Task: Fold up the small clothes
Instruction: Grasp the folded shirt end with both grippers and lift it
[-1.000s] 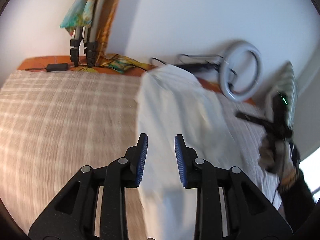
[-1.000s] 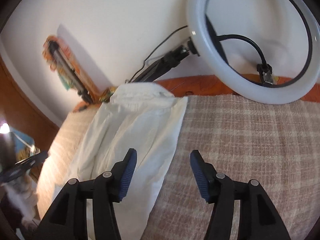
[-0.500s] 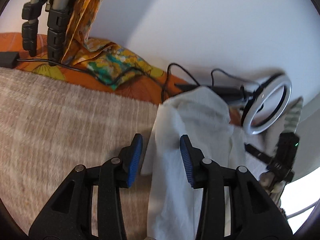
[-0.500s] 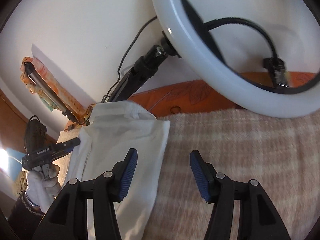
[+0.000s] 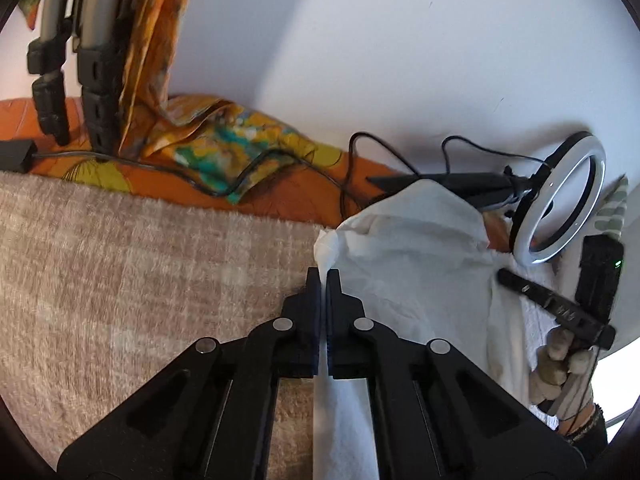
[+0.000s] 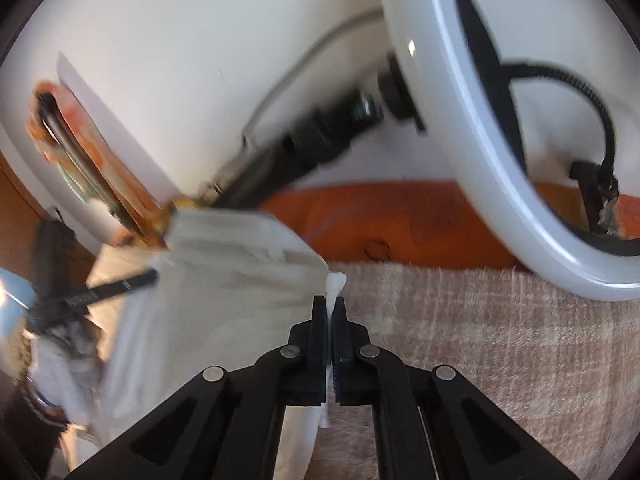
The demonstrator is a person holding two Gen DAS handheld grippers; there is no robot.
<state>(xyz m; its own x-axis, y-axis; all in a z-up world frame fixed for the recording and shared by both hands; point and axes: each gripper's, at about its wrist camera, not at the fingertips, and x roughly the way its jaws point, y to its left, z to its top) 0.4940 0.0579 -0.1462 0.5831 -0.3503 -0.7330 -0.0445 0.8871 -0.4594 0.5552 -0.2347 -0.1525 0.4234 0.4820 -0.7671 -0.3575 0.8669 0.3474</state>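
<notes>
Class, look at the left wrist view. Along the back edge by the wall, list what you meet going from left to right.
tripod legs → colourful patterned scarf → black cable → white garment → ring light

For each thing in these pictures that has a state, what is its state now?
left gripper: shut on the white garment's far left corner.
right gripper: shut on its far right corner.
white garment: gripped at both far corners, wrinkled.
ring light: unlit, leaning on the wall.

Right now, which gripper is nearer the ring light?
Right. The right gripper, shut on the white garment's corner, sits just below the ring light. The left gripper pinches the opposite corner, farther away.
</notes>
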